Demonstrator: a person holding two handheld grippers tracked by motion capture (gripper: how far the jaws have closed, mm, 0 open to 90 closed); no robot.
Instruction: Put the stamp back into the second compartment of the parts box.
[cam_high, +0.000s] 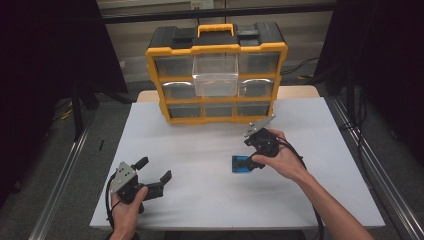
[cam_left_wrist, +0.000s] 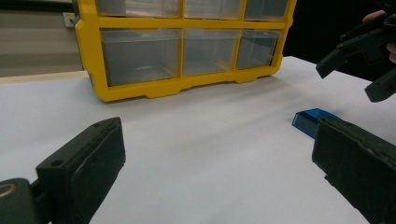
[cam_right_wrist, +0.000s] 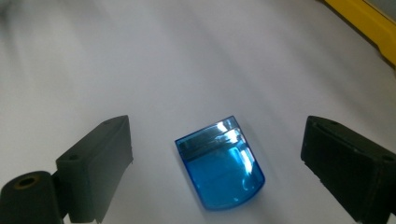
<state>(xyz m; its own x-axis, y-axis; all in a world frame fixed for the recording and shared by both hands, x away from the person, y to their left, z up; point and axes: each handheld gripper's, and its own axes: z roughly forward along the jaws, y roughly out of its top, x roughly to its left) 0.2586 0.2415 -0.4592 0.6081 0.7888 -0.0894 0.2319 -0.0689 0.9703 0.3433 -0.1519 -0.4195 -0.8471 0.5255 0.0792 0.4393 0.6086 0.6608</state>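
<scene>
Black plastic marked the nearest thing, the left tongs, which rested at the near-left edge of the white worktop with jaws wide apart and nothing between them. Farther in, right of centre, lay the blue translucent case, flat on the worktop and well apart from the left tongs. The right tongs hung just over it, jaws apart and straddling it without touching, as the right gripper view showed with bare worktop on either side of the case.

The step in hand looked like the approach for a pick. The next move would call for lowering the right tongs and closing them across the case's short width.

In the right gripper view the case's long axis ran from the lower right up towards the upper left, tilted off the line of the jaws, its rounded end nearer the camera and its squared end away. Farthest off stood the yellow drawer cabinet, one clear drawer pulled out, probably the destination.
</scene>
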